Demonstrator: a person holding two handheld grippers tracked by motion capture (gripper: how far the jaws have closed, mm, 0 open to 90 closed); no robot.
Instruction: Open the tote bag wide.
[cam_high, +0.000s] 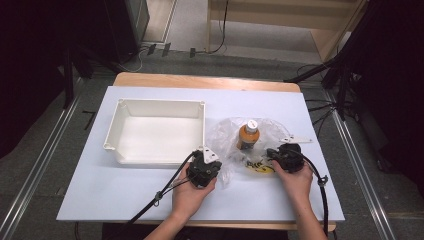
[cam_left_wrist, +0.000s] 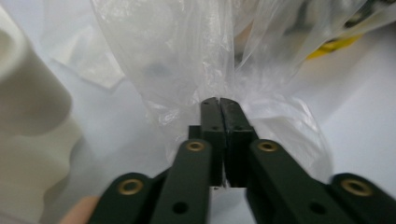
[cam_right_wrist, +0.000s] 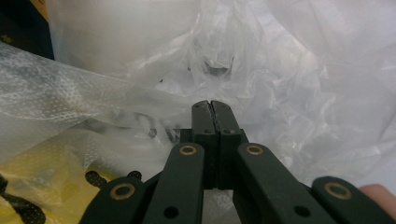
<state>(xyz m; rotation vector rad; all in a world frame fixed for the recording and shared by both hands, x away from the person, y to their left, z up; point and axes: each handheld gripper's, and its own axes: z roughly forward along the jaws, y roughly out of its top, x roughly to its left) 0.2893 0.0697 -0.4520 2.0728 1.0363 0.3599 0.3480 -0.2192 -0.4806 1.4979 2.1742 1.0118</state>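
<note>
Left hand: low in the high view, nearest the camera, it grips the left gripper (cam_high: 204, 168), which sits just below the near right corner of the white bin (cam_high: 156, 107).
Right hand: it holds the right gripper (cam_high: 285, 157) at the right side of the clear plastic bag (cam_high: 227, 131).
Bag from above: it lies crumpled on the white table (cam_high: 125, 195), right of the bin and between the two grippers, each gripper at one edge of it.
Bottle: an orange bottle (cam_high: 248, 136) with a white cap stands upright inside the bag.
Yellow item: a yellow packet with black marks (cam_high: 260, 166) lies in front of the bottle, near the right gripper.

Left gripper view: the black jaws meet tip to tip, clenched on a fold of the bag's film (cam_left_wrist: 187, 60), which rises taut above them.
Beside it: the bin's rounded white corner (cam_left_wrist: 32, 121) fills the left edge; a strip of yellow (cam_left_wrist: 331, 44) shows through the plastic at upper right.

Right gripper view: the jaws are pressed together, pinching the bag's film (cam_right_wrist: 280, 74) at their tips.
Around it: wrinkled plastic spreads on every side; the yellow packet (cam_right_wrist: 42, 172) lies under the film at lower left.
</note>
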